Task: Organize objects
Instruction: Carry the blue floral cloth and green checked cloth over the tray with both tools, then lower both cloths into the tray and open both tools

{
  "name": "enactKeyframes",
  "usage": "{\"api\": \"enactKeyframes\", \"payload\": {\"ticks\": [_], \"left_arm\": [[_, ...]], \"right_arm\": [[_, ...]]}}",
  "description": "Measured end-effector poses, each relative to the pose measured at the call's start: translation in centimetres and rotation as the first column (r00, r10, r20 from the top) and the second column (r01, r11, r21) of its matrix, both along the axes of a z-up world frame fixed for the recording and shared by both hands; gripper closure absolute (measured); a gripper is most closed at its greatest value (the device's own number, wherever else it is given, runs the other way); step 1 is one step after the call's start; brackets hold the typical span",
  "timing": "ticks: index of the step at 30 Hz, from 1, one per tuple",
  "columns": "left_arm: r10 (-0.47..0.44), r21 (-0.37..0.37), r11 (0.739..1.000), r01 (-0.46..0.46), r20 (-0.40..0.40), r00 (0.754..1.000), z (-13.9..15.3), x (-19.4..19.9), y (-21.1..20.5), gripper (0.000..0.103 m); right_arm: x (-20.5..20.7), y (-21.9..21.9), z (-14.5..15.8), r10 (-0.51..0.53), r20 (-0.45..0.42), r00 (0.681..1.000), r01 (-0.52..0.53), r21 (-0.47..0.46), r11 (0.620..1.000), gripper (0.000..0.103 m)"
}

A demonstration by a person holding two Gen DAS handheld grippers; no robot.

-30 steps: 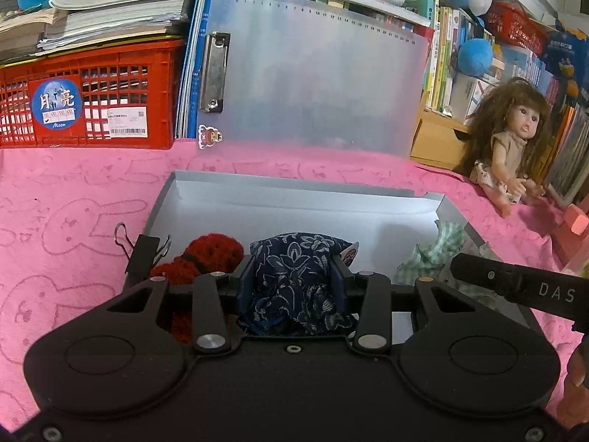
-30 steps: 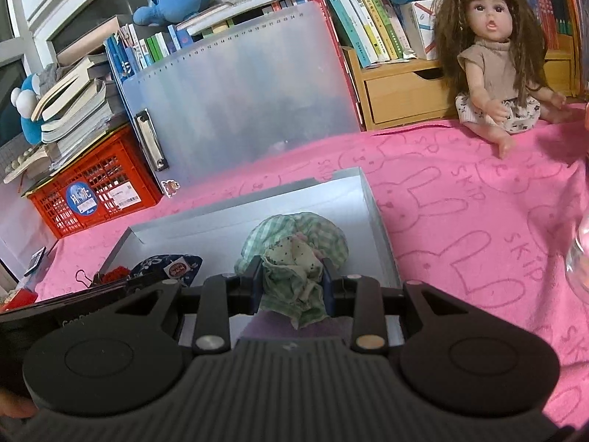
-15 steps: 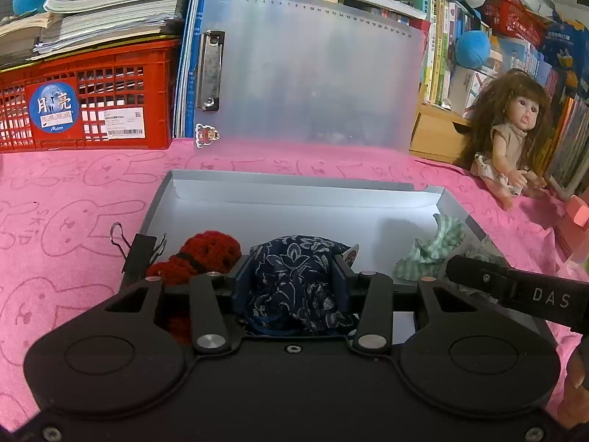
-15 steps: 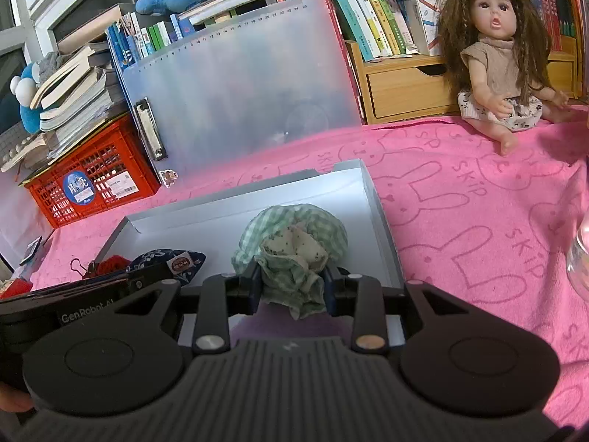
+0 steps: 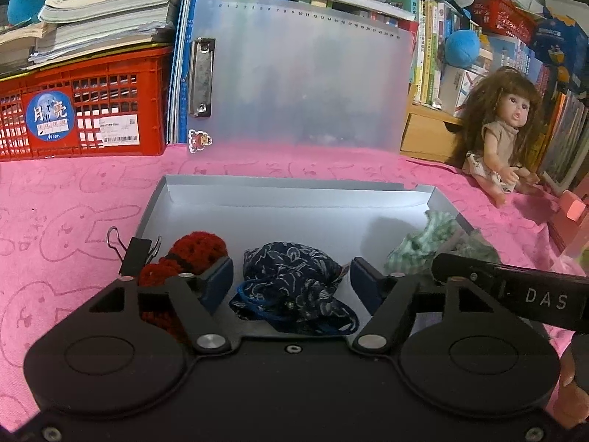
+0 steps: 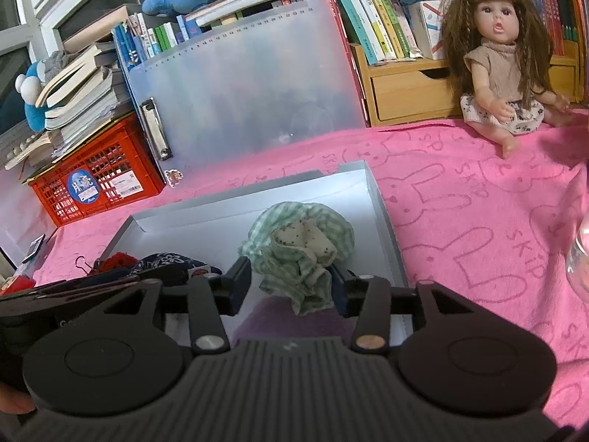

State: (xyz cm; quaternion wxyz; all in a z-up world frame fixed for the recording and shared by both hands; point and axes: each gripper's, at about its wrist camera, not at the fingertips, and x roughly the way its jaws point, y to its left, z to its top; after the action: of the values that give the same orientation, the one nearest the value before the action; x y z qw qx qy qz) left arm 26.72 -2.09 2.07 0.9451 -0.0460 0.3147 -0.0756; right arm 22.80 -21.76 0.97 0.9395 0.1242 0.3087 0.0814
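Tools opening: left tool (image 5: 291, 280) around blue cloth (image 5: 294, 287), right tool (image 6: 291, 283) around green cloth (image 6: 300, 254)

A clear glass (image 6: 579, 258) is cut off by the right wrist view's edge

The left gripper (image 5: 291, 280) hangs over a shallow grey cardboard box (image 5: 287, 199), its jaws opening either side of a dark blue floral fabric bundle (image 5: 294, 276). A red crocheted piece (image 5: 191, 254) lies beside it, a green checked cloth (image 5: 427, 239) farther right.
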Motion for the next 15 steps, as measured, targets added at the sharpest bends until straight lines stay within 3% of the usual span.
{"api": "enactKeyframes", "payload": {"ticks": [15], "left_arm": [[-0.018,-0.004,1.0,0.018,0.067,0.998,3.2,-3.1,0.6,0.022]], "right_arm": [[-2.5,0.2,2.8,0.002,0.053,0.999,0.001,-0.06,0.998,0.028]]}}
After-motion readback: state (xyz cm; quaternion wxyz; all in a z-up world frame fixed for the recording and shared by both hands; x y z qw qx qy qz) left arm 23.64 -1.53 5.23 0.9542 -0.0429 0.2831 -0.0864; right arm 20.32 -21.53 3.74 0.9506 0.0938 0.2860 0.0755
